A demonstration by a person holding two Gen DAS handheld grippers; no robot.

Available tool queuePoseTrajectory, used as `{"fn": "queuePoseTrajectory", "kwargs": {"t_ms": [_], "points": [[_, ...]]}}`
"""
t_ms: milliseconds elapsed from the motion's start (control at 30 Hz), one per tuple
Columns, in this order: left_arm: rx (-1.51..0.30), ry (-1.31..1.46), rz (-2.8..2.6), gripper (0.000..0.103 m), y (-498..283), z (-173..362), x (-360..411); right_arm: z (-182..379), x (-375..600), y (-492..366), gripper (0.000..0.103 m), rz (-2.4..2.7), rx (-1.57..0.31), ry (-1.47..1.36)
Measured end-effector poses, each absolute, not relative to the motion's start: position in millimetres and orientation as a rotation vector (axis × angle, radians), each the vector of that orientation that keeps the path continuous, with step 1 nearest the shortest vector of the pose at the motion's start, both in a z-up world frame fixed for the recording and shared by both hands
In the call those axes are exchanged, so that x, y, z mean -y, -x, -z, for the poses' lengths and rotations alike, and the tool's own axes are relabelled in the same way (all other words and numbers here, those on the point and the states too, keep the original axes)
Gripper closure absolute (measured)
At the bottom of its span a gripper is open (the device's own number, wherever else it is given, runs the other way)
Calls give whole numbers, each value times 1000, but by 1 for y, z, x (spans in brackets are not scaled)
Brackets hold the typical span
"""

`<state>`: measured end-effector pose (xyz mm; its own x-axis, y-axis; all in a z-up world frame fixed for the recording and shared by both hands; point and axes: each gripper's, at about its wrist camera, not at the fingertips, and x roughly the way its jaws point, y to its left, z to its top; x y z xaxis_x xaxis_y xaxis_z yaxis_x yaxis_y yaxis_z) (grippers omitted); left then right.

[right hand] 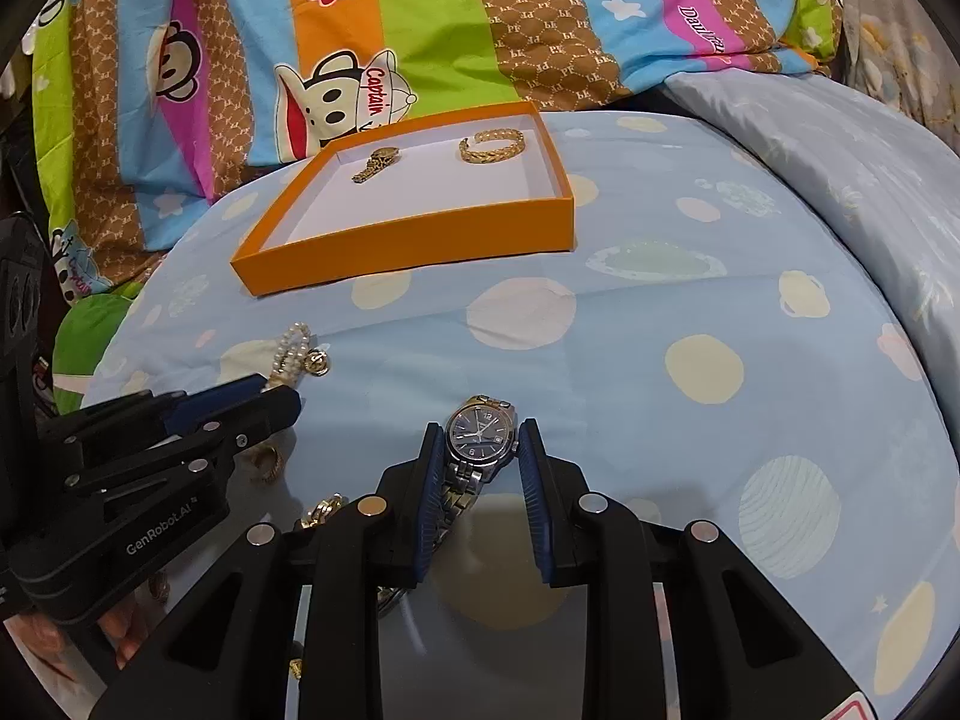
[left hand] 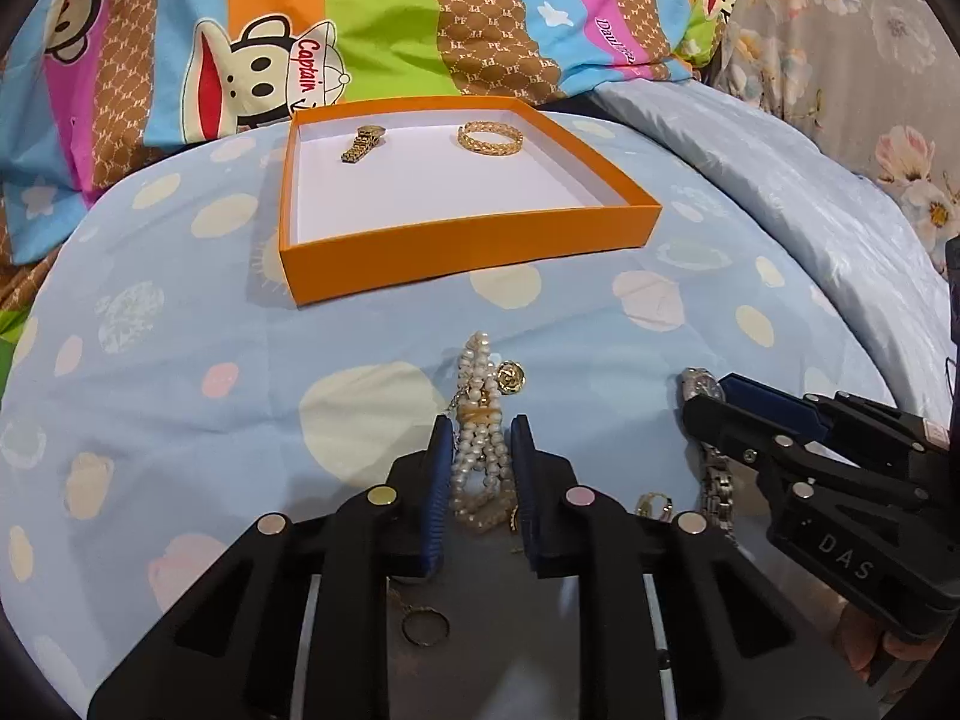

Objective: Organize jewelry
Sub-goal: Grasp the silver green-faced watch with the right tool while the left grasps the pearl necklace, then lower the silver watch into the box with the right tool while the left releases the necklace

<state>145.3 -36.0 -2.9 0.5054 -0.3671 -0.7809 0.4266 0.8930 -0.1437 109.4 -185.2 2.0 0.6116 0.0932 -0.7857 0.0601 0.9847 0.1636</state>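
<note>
Our left gripper [left hand: 480, 450] jaws straddle the pearl bracelet [left hand: 480, 420], apparently unclenched; our right gripper [right hand: 477, 456] jaws bracket the silver watch [right hand: 480, 435], right pad clear.

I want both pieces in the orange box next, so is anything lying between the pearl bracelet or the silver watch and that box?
Nothing visible. Bare bedsheet lies between the pearl bracelet and the orange box, and likewise beyond the silver watch. The box holds only a gold watch and gold bangle at its far side.

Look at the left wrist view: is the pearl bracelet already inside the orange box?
No, the pearl bracelet lies on the bedsheet, outside the orange box.
</note>
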Motion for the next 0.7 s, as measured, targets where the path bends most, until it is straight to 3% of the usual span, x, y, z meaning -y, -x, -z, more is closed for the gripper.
{"fn": "queuePoseTrajectory", "kwargs": {"t_ms": [300,700], "points": [[-891,11,483,88,-131,-14,30,-18,184,-101,79,-26,-867,-172],[-756,31,498,87,-136,-75,26,-67,200,-112,79,-40,-757,-171]]}}
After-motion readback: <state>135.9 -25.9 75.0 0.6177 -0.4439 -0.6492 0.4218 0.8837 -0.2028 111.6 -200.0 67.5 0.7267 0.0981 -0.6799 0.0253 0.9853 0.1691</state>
